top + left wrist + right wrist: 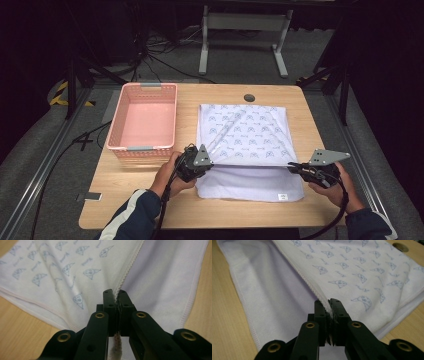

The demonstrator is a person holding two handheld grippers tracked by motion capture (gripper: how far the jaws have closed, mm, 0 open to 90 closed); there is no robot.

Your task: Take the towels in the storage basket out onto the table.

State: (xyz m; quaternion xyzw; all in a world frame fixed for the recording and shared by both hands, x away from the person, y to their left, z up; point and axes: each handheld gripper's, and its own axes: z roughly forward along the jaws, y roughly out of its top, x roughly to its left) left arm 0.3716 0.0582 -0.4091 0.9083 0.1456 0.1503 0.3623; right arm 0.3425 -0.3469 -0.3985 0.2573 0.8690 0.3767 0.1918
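- One cloth point(243, 135), white with a small blue print, was seen spread on the table point(200, 210), right of the basket.
- One pink basket point(145, 117) was seen at the table's left, with nothing visible in it.
- Two grippers were counted, one in each hand.
- The left gripper point(206, 162) was pressed shut on the cloth's hem, the stitched edge pinched between its jaws point(116, 298).
- The right gripper point(291, 165) was likewise clamped on the same hem point(329, 306).
- Between the two grips, the hem was held taut and lifted above the plain lower layer, which lay flat on the table.
- One dark round hole point(249, 97) was noted in the table, beyond the cloth.
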